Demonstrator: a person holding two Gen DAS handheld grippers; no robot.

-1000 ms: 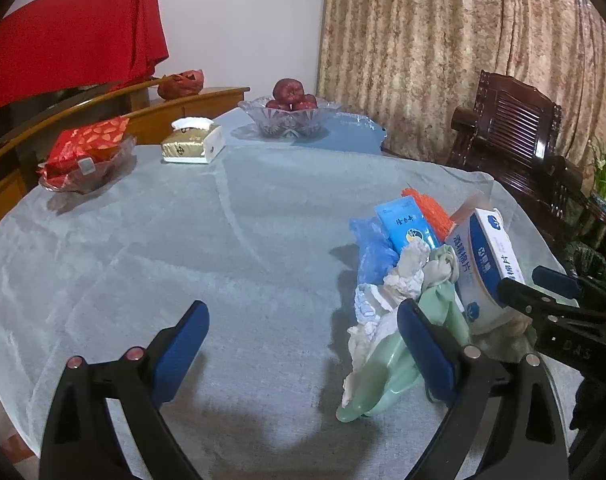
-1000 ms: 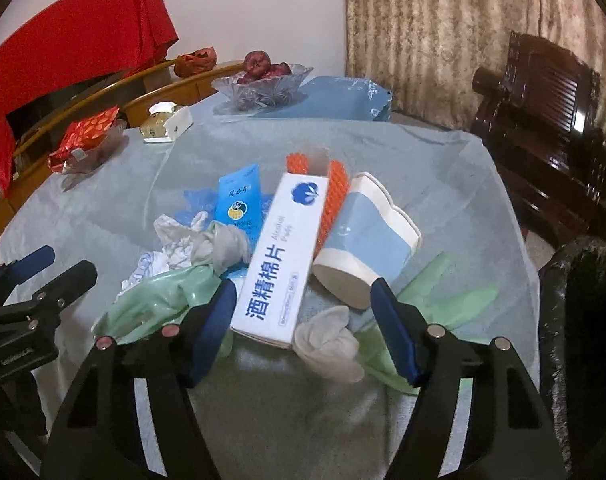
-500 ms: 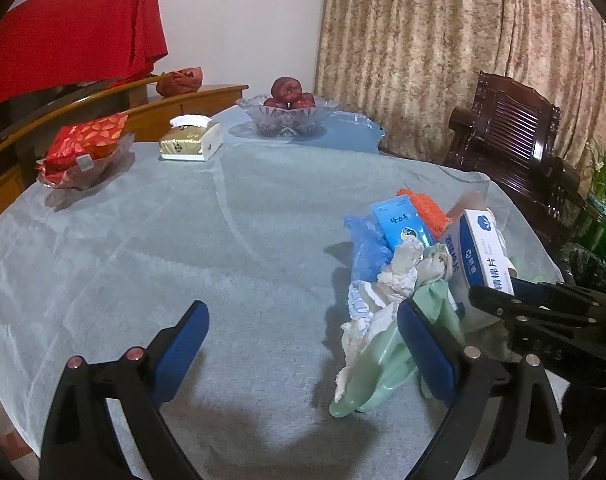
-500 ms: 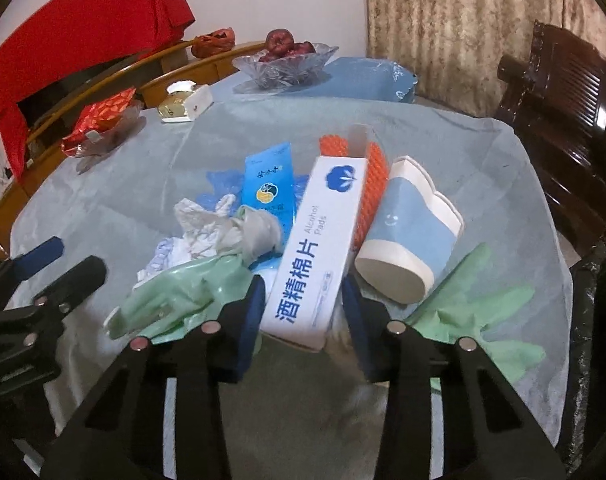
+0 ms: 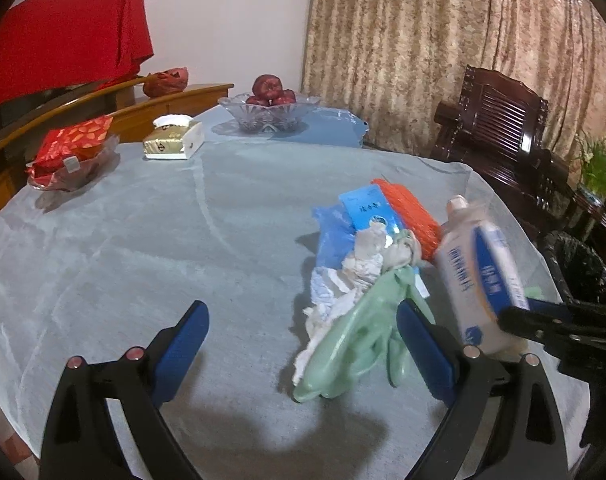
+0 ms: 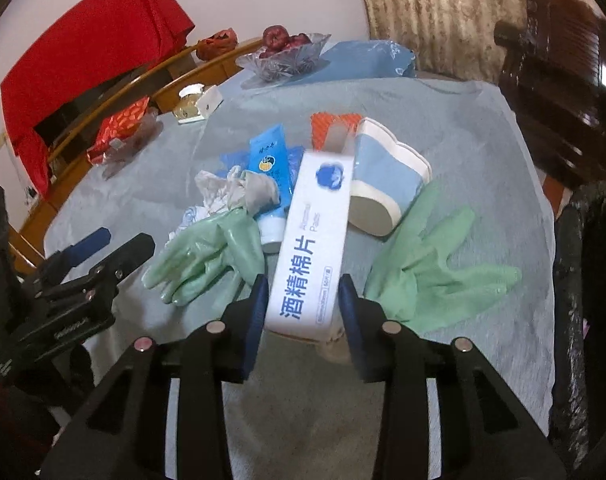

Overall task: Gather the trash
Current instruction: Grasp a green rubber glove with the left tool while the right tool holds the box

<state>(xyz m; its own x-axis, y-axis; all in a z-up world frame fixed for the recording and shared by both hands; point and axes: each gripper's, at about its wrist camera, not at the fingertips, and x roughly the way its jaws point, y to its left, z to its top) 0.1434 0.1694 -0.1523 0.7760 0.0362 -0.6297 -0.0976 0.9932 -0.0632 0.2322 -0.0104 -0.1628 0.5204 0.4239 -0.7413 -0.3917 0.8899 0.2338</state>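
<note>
My right gripper (image 6: 303, 292) is shut on a white box of alcohol pads (image 6: 315, 240). The box is raised and tilted above the trash pile, and it also shows in the left wrist view (image 5: 479, 276). Under it lie two green gloves (image 6: 211, 252) (image 6: 427, 264), a blue tube (image 6: 269, 164), a blue and white paper cup (image 6: 387, 184), an orange net (image 6: 327, 124) and crumpled tissue (image 6: 223, 188). My left gripper (image 5: 303, 312) hangs open over the grey tablecloth (image 5: 163, 240), left of the pile, with nothing between its fingers.
A black trash bag (image 5: 579, 268) stands off the table's right edge beside a dark wooden chair (image 5: 499, 120). At the far side are a glass fruit bowl (image 5: 269, 112), a gold tissue box (image 5: 173, 142) and a red snack pack (image 5: 73, 148).
The right gripper's jaws have closed on the white box and lifted its near end off the pile. The left gripper has stayed in place.
</note>
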